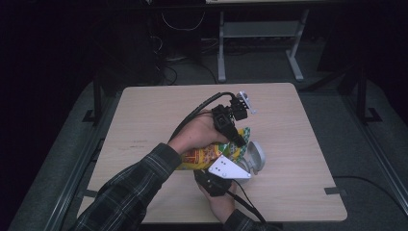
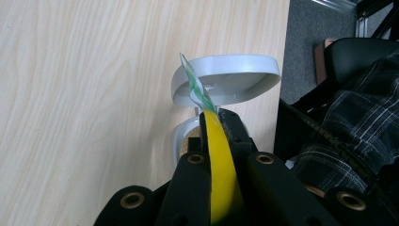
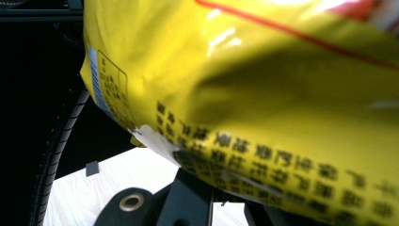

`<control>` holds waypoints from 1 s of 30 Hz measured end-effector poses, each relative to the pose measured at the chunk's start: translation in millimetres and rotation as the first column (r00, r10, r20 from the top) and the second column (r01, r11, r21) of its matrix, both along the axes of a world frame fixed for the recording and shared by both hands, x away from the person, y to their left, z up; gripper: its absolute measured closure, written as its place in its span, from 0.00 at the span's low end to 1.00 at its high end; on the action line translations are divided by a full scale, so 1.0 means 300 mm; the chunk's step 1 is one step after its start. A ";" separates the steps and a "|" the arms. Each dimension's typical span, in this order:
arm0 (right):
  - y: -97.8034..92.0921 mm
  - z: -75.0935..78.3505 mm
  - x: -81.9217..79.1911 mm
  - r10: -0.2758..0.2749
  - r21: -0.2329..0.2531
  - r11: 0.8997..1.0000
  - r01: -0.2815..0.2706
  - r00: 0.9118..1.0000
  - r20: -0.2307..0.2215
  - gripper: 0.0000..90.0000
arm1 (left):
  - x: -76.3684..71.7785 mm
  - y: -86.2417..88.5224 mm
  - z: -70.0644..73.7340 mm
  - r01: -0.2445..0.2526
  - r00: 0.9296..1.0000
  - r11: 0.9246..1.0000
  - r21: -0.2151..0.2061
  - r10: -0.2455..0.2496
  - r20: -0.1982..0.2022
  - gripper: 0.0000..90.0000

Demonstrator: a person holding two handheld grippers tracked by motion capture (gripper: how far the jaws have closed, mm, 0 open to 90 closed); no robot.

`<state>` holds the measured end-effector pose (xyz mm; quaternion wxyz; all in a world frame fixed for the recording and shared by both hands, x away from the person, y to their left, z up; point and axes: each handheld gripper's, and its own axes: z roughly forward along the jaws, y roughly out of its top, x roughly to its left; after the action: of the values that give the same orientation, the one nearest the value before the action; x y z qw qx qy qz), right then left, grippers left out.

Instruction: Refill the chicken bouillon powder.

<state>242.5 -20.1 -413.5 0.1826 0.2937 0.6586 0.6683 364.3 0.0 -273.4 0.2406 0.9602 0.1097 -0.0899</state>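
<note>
A yellow snack bag with red print hangs over the wooden table, held between both grippers. My left gripper reaches down from above and is shut on the bag's upper edge, where a green and white torn corner sticks out past the fingertips. My right gripper, under its grey plate, comes from the near side. In the right gripper view its jaws stand shut on the bag's lower part. Right beside the bag sits a grey bowl, also below the bag's corner.
Bare wood lies left of and beyond the hands. The table's right edge is a short way past the bowl. A plaid sleeve crosses the near left part of the table. Dark floor and a metal frame lie behind.
</note>
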 end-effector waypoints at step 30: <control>-0.004 0.000 0.002 -0.003 0.001 1.000 0.003 1.000 0.001 1.00 | -0.001 -0.008 -0.001 0.003 1.000 1.000 0.003 -0.003 0.003 1.00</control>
<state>243.2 -21.4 -413.4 0.1838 0.2943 0.6579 0.6684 364.0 -2.4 -273.6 0.2392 0.9609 0.1082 -0.0886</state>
